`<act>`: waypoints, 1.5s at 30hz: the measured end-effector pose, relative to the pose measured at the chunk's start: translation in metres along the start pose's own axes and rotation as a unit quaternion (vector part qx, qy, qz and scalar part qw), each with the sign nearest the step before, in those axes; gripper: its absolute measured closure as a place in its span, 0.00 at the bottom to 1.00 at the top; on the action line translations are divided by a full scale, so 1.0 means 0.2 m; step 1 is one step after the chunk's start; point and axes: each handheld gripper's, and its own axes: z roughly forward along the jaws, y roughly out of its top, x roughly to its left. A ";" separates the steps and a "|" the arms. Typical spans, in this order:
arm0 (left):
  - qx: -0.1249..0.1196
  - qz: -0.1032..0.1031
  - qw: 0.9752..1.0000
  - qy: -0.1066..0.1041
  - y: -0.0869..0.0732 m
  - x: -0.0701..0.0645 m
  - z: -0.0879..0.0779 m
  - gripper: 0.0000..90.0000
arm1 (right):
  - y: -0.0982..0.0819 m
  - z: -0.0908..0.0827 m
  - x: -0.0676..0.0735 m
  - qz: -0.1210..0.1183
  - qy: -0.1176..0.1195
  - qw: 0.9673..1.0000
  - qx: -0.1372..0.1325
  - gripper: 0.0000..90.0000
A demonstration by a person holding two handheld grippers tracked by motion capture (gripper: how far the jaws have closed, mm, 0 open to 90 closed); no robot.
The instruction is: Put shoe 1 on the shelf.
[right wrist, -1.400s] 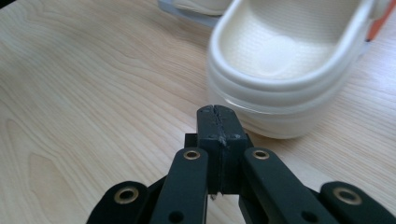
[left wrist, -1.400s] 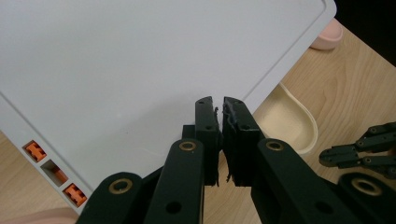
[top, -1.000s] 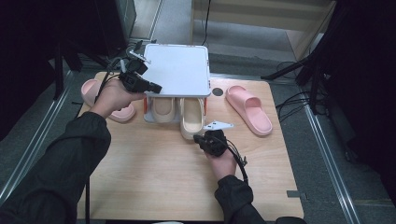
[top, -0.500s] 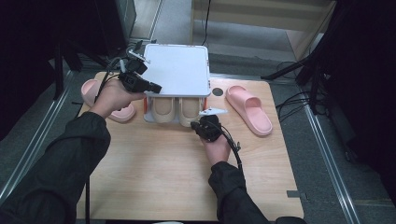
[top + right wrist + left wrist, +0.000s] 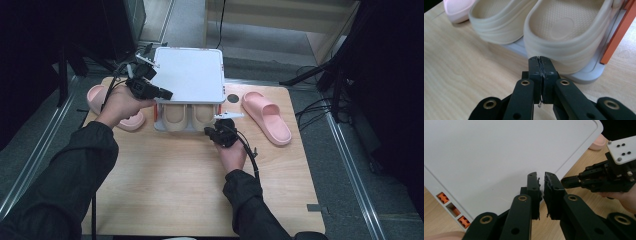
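With my right tongs [image 5: 540, 59] pressed together against the right beige slipper [image 5: 571, 32] on the rack's [image 5: 188, 75] lower shelf, left tongs [image 5: 542, 176] barely parted and empty, I judge nudging it fully in comes next.

We pushed the second beige slipper [image 5: 204, 116] fully into the rack [image 5: 189, 75] beside its mate; it stuck out earlier. Our right gripper [image 5: 209, 131] came up to the rack front. Left gripper [image 5: 167, 93] jaws just opened a crack, nothing between.
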 end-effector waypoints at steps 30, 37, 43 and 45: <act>-0.013 -0.004 1.000 -0.004 -0.34 -0.20 -0.17 0.53 | -0.15 -0.52 -0.02 -0.053 0.078 0.995 0.022 0.64; -0.007 -0.022 1.000 0.003 -0.49 -0.19 -0.10 0.52 | -0.20 -0.55 -0.03 -0.050 0.084 0.995 0.036 0.62; -0.005 -0.032 0.999 0.007 -0.59 -0.17 -0.06 0.53 | -0.21 -0.57 -0.03 -0.070 0.070 0.994 0.037 0.61; -0.007 -0.040 0.999 0.008 -0.62 -0.16 -0.05 0.53 | -0.21 -0.57 -0.03 -0.068 0.070 0.994 0.037 0.61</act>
